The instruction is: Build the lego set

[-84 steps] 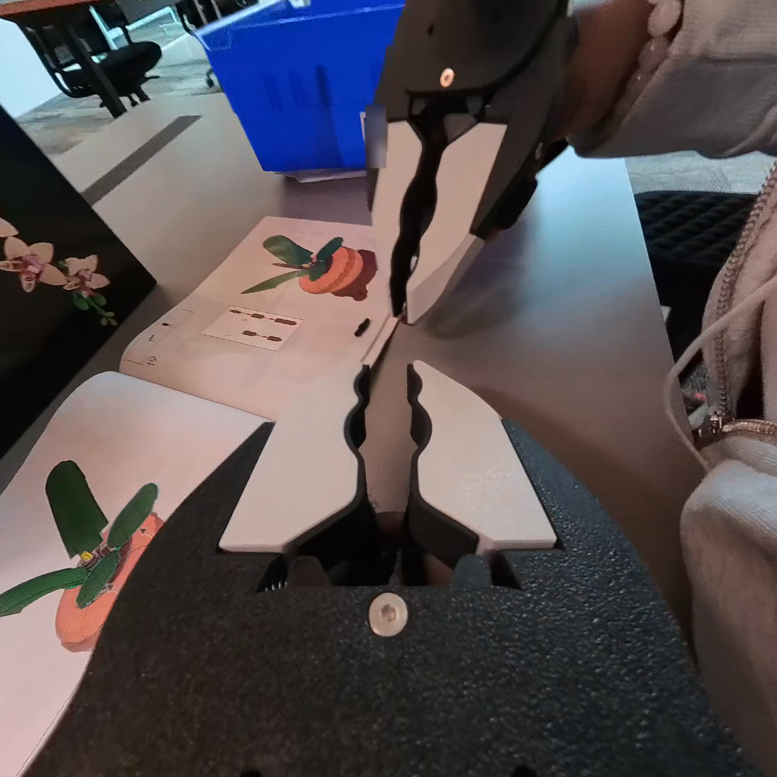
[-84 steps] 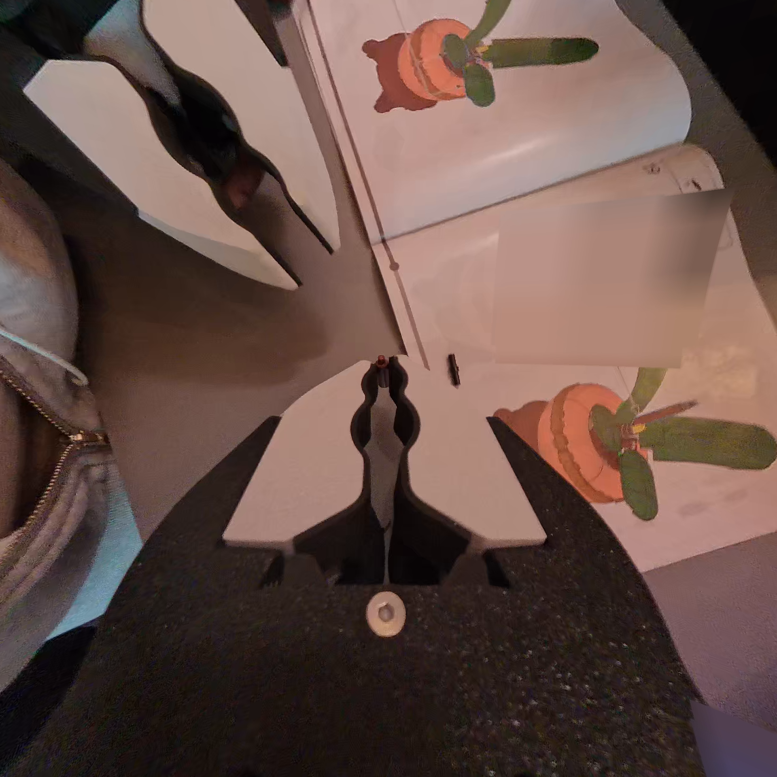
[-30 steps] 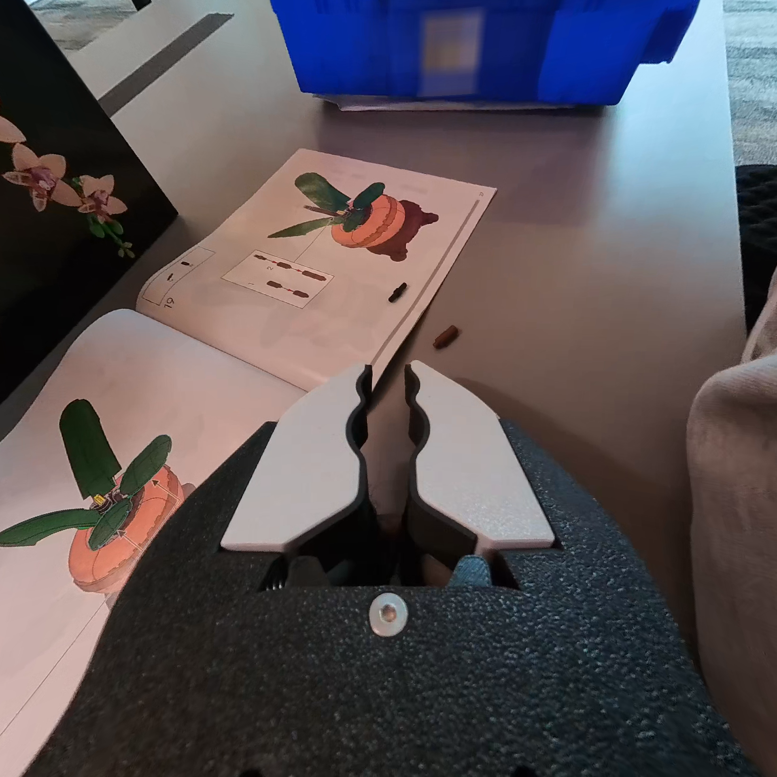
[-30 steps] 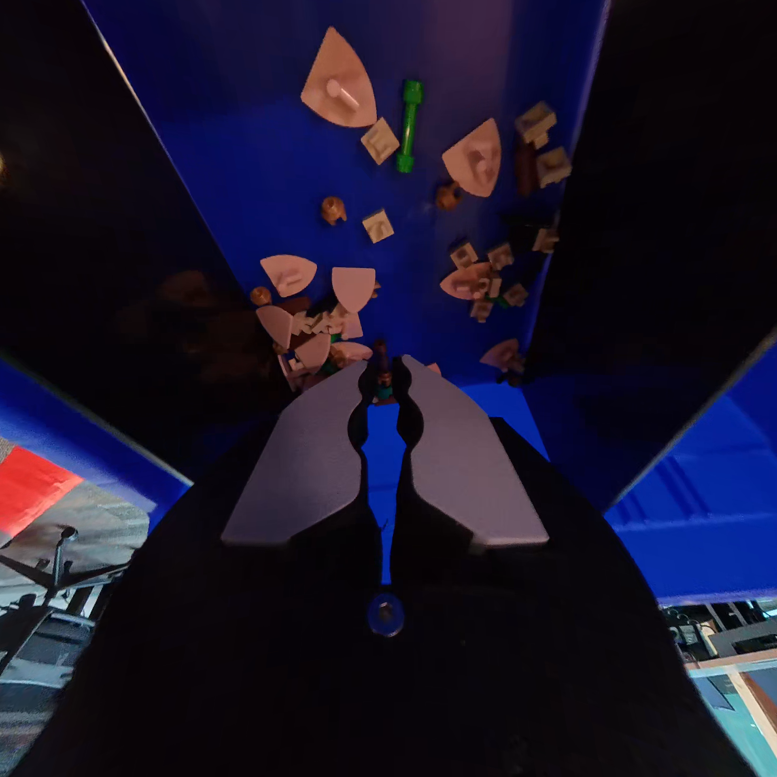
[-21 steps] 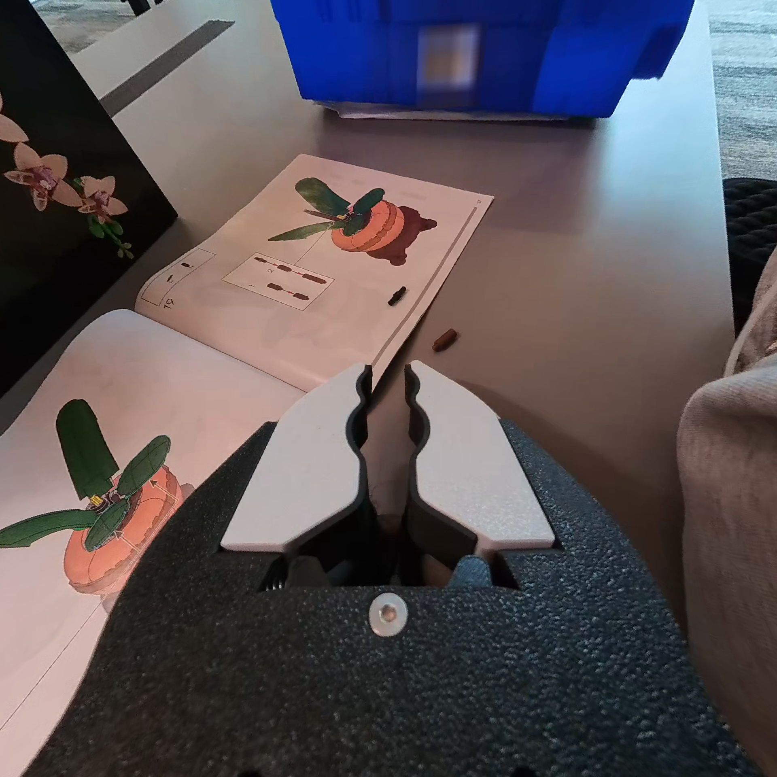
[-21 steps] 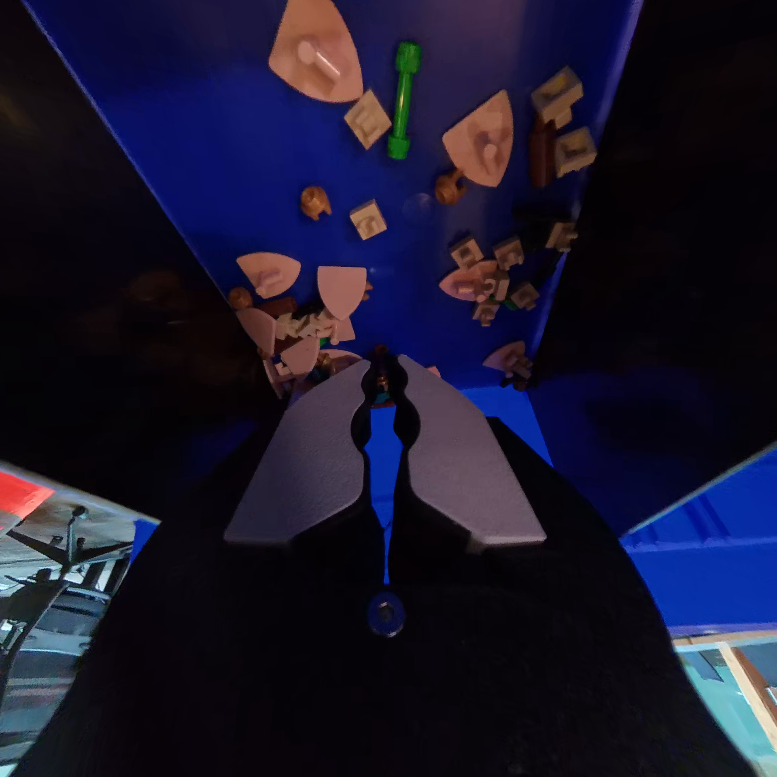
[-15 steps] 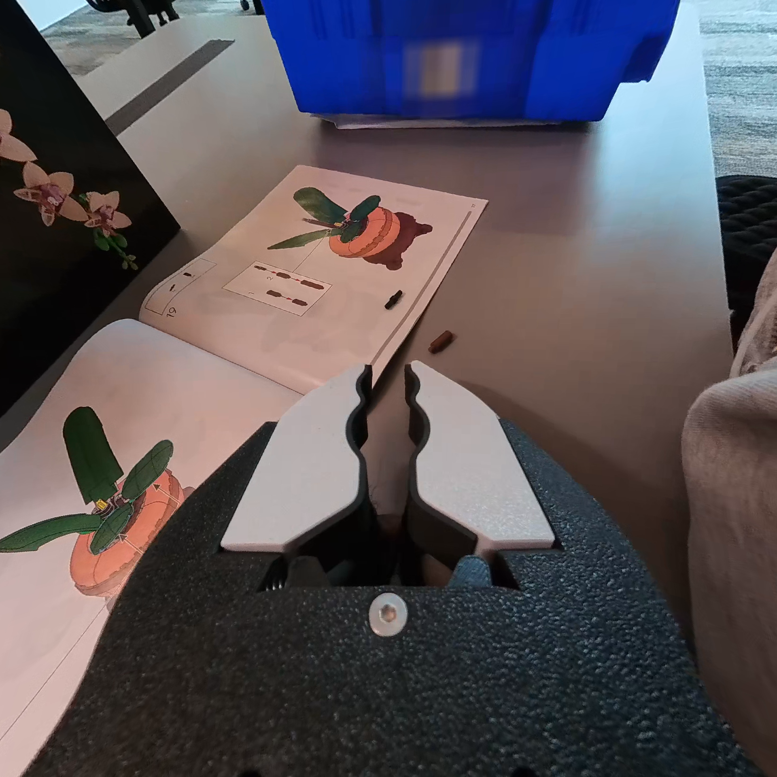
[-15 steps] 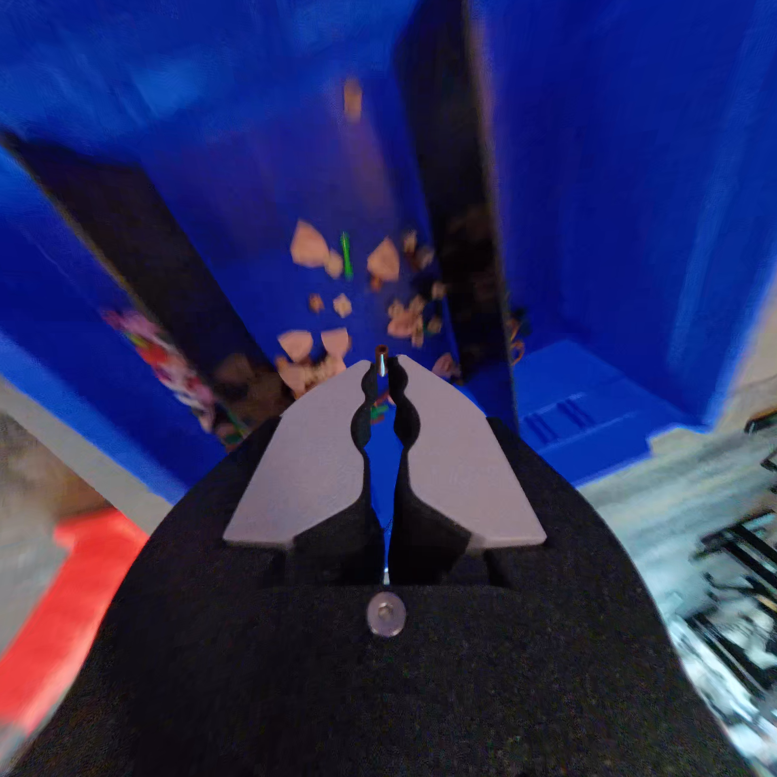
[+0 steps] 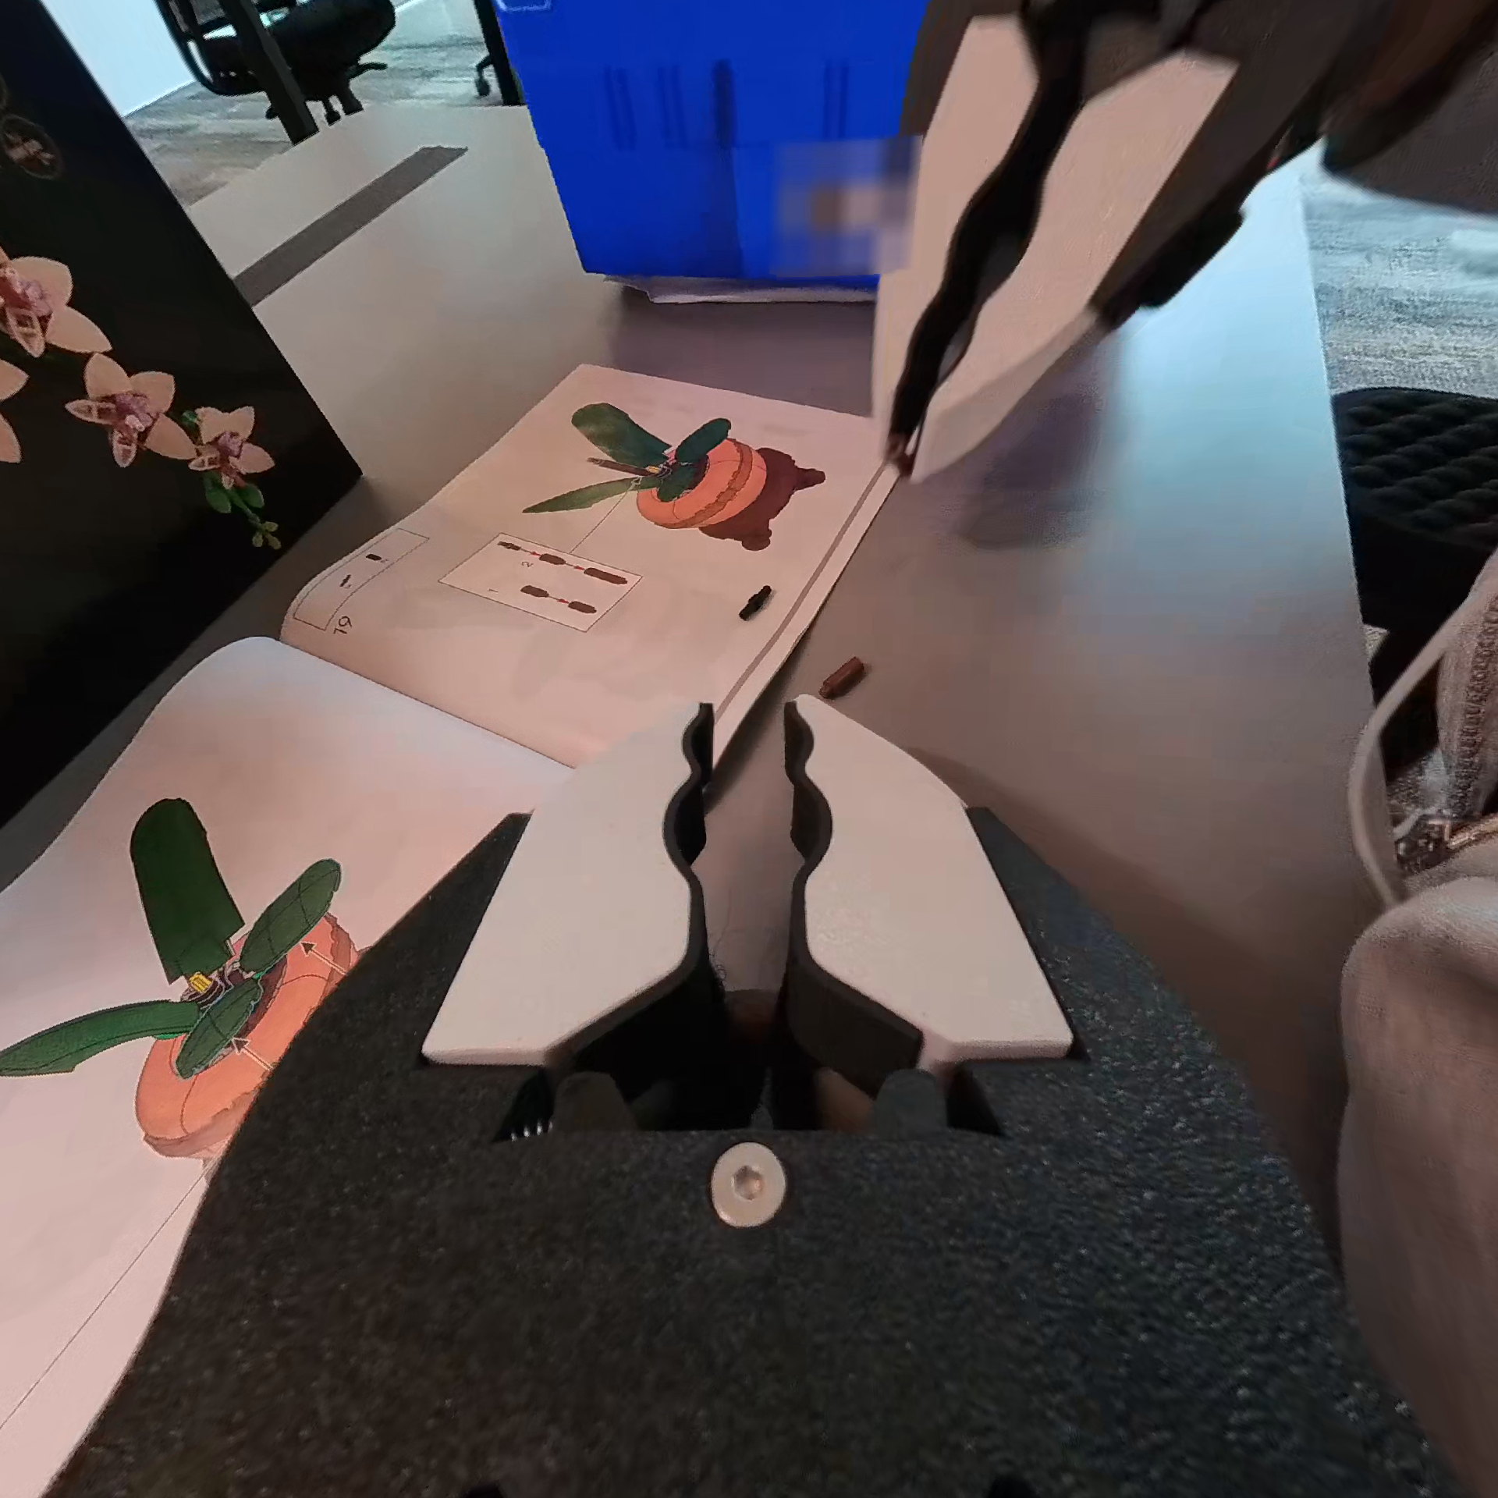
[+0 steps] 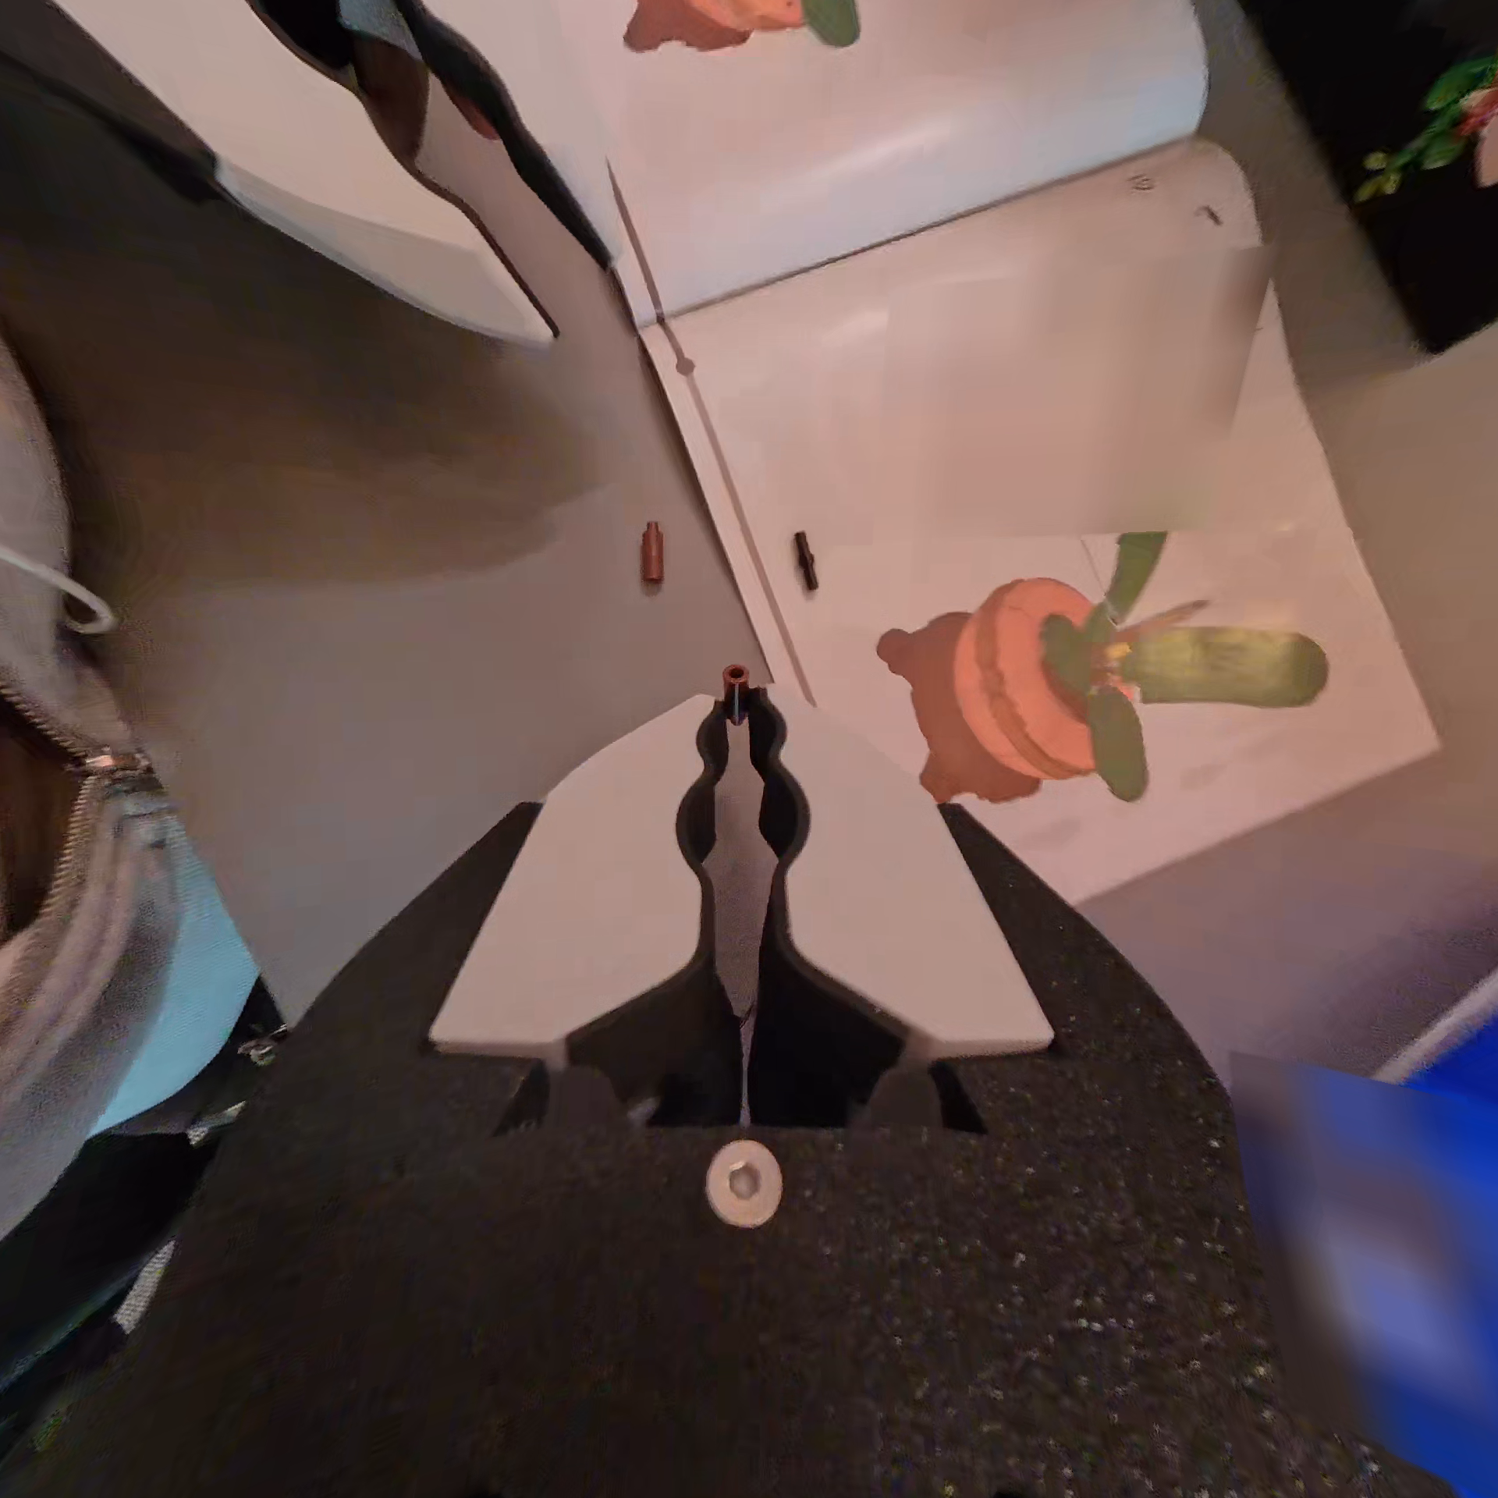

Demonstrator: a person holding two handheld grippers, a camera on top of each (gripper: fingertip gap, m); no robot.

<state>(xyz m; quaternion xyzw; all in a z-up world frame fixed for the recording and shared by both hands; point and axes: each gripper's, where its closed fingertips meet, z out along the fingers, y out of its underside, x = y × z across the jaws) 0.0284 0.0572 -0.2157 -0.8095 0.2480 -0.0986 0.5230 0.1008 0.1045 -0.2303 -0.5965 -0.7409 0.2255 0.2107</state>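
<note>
My right gripper (image 10: 738, 699) is shut on a small brown tube piece (image 10: 735, 678) and holds it above the table at the edge of the open instruction booklet (image 10: 932, 421). A second brown tube piece (image 10: 652, 551) lies on the table just beyond, and a small black pin (image 10: 805, 561) lies on the booklet page. My left gripper (image 9: 750, 721) is open and empty, low over the booklet's near edge. In the left wrist view the brown piece (image 9: 841, 678) and the black pin (image 9: 754, 602) lie just ahead of it, and the right gripper (image 9: 904, 454) hangs above them.
A blue bin (image 9: 713, 138) stands at the back of the grey table (image 9: 1094, 689). A black box with orchid pictures (image 9: 121, 421) stands at the left. A person's grey zipped jacket (image 9: 1443, 1013) is close on the right. Some 9 cm of space lies between my two pairs of fingers. Between my right fingertips and the small black pin (image 10: 805, 561) there is roughly 5 cm. Seen from the left wrist view (image 9: 756, 601) as well.
My right gripper has come out of the blue bin with a small brown piece and moved back over the table by the booklet. The left gripper has barely moved.
</note>
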